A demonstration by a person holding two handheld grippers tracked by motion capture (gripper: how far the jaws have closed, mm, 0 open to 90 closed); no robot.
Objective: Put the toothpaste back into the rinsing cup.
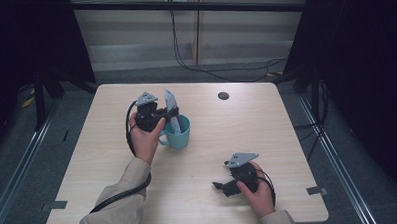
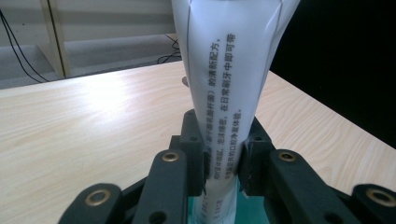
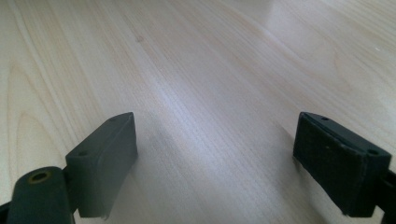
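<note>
A white toothpaste tube (image 1: 171, 107) with printed black text stands upright, its lower end down inside a teal mug (image 1: 180, 135) on the wooden table (image 1: 267, 124). My left gripper (image 1: 170, 114) is shut on the tube just above the mug's rim. In the left gripper view the black pads (image 2: 194, 154) press on both sides of the tube (image 2: 229, 70), with the teal mug (image 2: 247, 205) under them. My right gripper (image 1: 220, 186) rests low near the table's front right, open, its two jaws wide apart over bare wood (image 3: 205, 116) with nothing between them.
A small dark round hole (image 1: 223, 95) sits in the tabletop at the back, right of the mug. Black cables trail from both grippers. Dark curtains flank the table, and a metal rail (image 1: 338, 157) runs along the floor at the right.
</note>
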